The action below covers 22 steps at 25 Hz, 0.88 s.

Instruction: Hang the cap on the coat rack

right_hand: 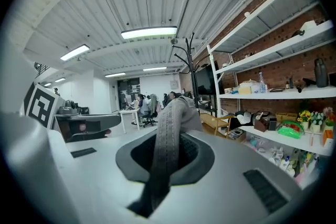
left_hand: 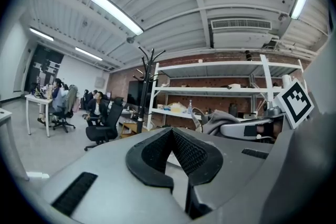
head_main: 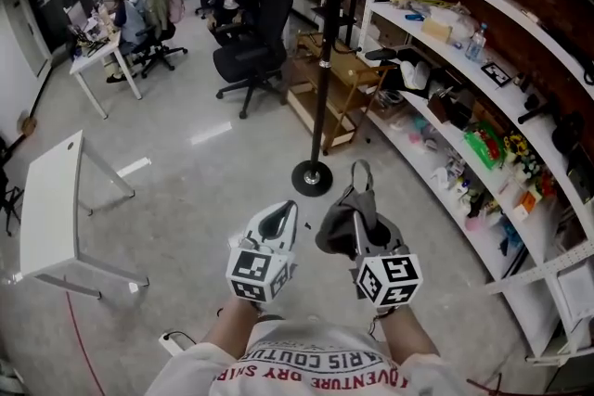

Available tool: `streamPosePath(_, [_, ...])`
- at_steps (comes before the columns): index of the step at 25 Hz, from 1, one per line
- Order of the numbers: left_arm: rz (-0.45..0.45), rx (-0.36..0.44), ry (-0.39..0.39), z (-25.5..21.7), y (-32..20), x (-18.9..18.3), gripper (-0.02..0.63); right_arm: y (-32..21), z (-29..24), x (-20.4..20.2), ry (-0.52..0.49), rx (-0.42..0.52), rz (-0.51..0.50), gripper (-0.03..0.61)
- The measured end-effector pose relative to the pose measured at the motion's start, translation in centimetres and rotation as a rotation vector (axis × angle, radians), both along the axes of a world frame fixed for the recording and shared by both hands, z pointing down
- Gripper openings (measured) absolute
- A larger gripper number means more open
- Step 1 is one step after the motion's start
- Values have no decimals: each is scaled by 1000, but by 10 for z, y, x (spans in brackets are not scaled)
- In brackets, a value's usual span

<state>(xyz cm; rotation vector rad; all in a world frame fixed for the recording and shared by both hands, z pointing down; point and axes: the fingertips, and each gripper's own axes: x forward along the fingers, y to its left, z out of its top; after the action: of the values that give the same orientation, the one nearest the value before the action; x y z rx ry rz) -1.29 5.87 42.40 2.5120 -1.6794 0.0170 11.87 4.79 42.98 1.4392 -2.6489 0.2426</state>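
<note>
right gripper fingers clamped on grey cap; coat rack at 12 o'clock, well apart. left gripper fingers closed, empty.

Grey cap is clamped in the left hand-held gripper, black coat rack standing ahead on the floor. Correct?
Not quite: the right gripper view shows the cap clamped in the right hand-held gripper; the left hand-held gripper holds nothing. The coat rack does stand ahead.
</note>
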Motion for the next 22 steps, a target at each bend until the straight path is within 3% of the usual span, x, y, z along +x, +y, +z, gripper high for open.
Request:
streamPosePath(4, [17, -20, -15, 9, -24, 32, 6, -28, 7, 33, -11, -11, 13, 28])
streamPosePath(11, [35, -43, -18, 23, -75, 44, 6, -74, 20, 49, -29, -34, 38, 28])
streamPosePath(22, [92, -6, -16, 5, -238, 3, 6, -223, 8, 15, -39, -17, 115, 28])
